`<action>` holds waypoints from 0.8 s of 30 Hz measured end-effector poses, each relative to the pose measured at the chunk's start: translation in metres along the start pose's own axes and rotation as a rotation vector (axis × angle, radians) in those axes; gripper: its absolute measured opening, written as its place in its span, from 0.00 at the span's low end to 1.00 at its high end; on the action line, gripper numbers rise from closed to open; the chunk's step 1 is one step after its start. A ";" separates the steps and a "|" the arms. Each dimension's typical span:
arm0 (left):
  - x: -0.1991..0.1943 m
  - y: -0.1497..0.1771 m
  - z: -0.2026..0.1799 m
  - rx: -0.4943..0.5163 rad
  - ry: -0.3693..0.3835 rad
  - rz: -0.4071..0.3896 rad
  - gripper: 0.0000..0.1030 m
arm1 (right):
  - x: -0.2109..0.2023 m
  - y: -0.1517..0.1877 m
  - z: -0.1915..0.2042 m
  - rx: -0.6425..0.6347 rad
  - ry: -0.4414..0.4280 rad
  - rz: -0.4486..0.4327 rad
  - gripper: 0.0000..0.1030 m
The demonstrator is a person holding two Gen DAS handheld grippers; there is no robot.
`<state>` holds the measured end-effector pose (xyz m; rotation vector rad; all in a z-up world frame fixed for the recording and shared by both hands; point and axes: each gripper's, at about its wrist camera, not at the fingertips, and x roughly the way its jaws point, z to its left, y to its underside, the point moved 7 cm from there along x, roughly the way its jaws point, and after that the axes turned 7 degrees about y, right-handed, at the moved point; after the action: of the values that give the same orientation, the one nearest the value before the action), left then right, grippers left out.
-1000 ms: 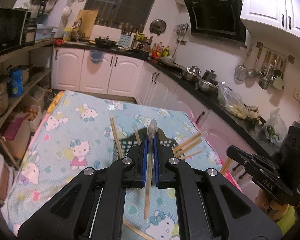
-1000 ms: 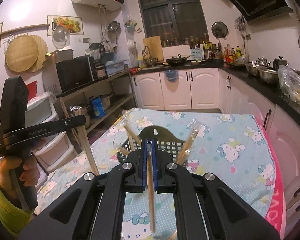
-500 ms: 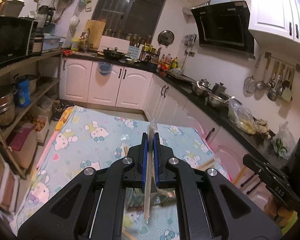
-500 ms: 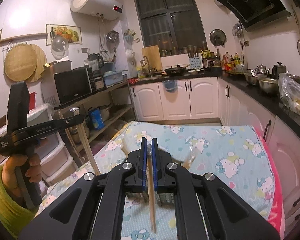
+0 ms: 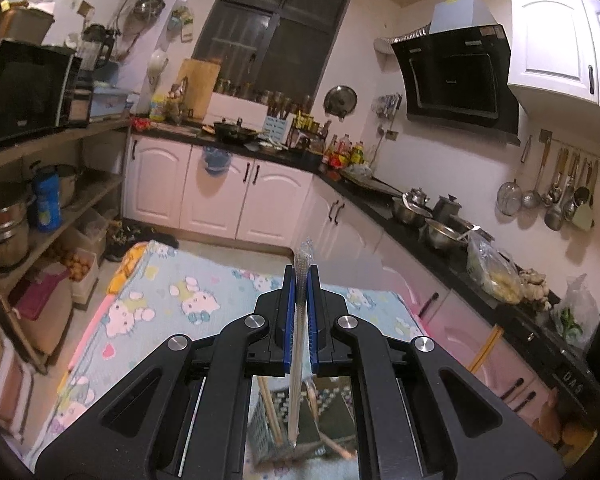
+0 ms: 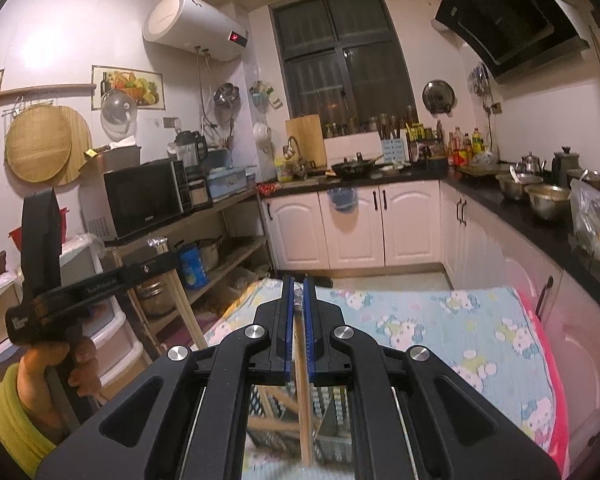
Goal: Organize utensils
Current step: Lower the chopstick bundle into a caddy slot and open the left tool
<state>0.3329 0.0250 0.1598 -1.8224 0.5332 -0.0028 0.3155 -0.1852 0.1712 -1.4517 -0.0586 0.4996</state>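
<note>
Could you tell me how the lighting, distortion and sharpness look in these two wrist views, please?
Left wrist view: warm dim indoor light, dark window, strong fisheye bending at the range hood, black corners; basket below the left gripper looks smeared. Right wrist view: bright glare on the wall near the water heater; the right gripper is sharp, the chopsticks below it soft.

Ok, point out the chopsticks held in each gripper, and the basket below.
Wrapped chopsticks [image 5: 298, 344], left wrist view, mid-shaft between the pads.
Bare chopsticks [image 6: 302, 384], right wrist view, shaft below the pads.
Basket [image 6: 336, 420], right wrist view, mesh wall.
</note>
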 end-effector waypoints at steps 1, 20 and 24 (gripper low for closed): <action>0.001 0.000 0.000 0.004 -0.006 -0.007 0.01 | 0.003 -0.002 0.000 0.002 -0.002 -0.004 0.05; 0.042 0.061 0.019 -0.026 -0.010 0.051 0.01 | 0.064 0.022 -0.011 0.042 0.024 0.008 0.05; 0.048 0.079 0.023 -0.034 -0.011 0.081 0.01 | 0.070 0.039 -0.012 0.028 0.046 0.033 0.05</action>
<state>0.3544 0.0114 0.0678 -1.8315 0.6020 0.0719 0.3709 -0.1698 0.1147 -1.4379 0.0089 0.4913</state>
